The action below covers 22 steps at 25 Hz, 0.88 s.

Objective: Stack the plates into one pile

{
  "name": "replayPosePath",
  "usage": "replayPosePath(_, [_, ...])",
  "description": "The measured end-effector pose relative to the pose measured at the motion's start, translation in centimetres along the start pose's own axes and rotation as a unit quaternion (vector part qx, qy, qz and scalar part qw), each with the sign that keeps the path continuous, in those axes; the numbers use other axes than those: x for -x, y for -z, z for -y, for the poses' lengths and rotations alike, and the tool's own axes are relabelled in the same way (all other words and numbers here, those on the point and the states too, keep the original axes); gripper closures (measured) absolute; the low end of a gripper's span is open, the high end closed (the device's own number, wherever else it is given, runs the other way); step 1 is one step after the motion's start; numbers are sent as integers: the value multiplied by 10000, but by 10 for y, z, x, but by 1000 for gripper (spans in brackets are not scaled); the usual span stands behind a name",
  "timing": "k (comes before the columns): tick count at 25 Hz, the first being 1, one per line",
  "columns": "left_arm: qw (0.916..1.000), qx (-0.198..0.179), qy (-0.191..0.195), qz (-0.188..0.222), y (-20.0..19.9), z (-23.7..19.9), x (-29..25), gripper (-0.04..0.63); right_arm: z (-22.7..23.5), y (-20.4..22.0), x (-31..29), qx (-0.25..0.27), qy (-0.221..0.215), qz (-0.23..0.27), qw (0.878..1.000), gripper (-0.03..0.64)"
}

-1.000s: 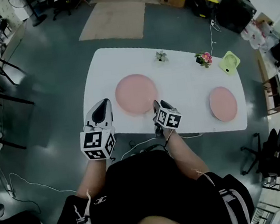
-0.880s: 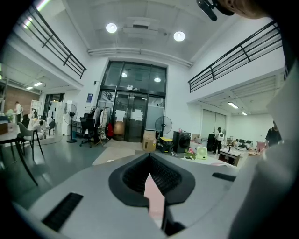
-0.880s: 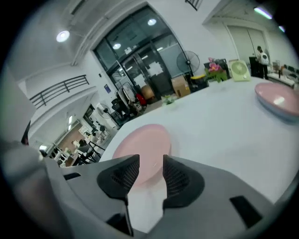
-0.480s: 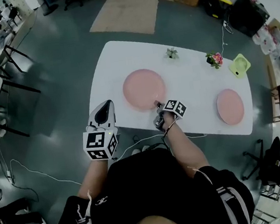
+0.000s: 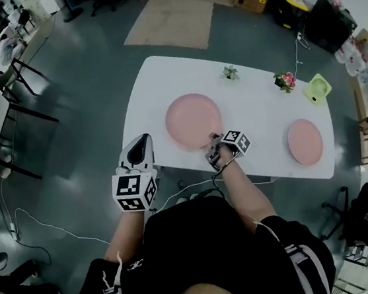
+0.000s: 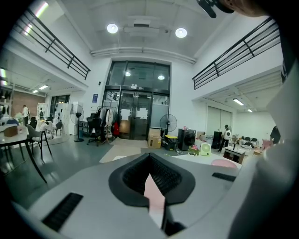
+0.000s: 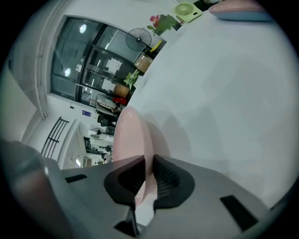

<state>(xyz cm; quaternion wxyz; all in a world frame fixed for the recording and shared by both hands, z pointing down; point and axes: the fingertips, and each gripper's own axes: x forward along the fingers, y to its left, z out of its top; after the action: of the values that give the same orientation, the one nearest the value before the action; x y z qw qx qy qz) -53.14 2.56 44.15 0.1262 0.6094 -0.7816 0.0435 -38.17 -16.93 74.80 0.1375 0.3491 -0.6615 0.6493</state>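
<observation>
Two pink plates lie well apart on the white table (image 5: 144, 94) in the head view: the large plate (image 5: 192, 118) near the middle, the small plate (image 5: 304, 142) toward the right end. Along the far edge stand a little plant (image 5: 230, 72), a pot of pink flowers (image 5: 285, 80) and a green fan (image 5: 318, 88). The right gripper (image 5: 211, 139) reaches over the near edge of the table to the near rim of the large plate. The left gripper (image 5: 142, 142) is held off the table's near left corner, over the floor, apart from both plates.

From the left gripper view, its black pads meet at the tips, clenched with nothing gripped; a pale pink strip shows in the seam below them, and what it is cannot be told. Past the jaws, the table and the small plate show at the right.

From the right gripper view, the jaws are closing on the rim of the large plate, which runs between them with a pad against each face. The small plate sits at the top right corner, far across the bare tabletop.
</observation>
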Motion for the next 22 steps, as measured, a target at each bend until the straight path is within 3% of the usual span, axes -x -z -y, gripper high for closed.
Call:
replayPosePath(6, [9991,-93,408,34,-9,19,9,583,-12,3,48,-324,-465,378,9977,568])
replayPosePath(12, [9941,-196,1070,47,-12,61,5,583,9,-11,115,-275,-432,914,9945,565])
replayPosePath(17, [9833,-310,1791,51,-12,114,-2,583,50,-26,179,-743,-334,1584,9840,561])
replayPosePath(22, [9666,-447,2522,-48,-6,174,-5,583,95,-32,250,-1281,-265,2311,9641,558])
